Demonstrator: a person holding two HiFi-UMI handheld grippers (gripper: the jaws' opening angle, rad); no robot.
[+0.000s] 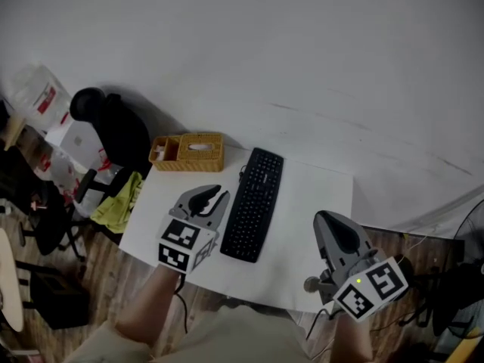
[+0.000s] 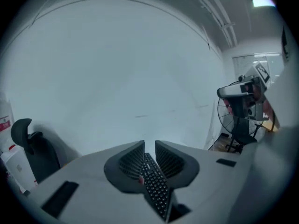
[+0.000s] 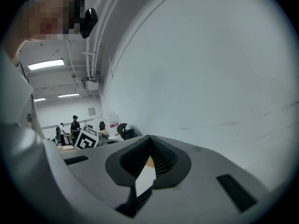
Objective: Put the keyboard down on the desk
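While the keyboard (image 1: 254,203) lies flat on the white desk (image 1: 318,203), its length running from twelve to six o'clock, we hold both grippers off it. Our left gripper (image 1: 214,200) is just beside the keyboard at its nine o'clock, its jaws parted by a narrow slit with nothing clamped; through that slit we see the keys. Our right gripper (image 1: 327,219) hovers apart from the keyboard at its four o'clock, jaws closed tip to tip on nothing. A wicker tissue box (image 1: 189,151) stands on the desk at the keyboard's ten o'clock. A black office chair (image 1: 113,127) is beyond the desk at nine o'clock.
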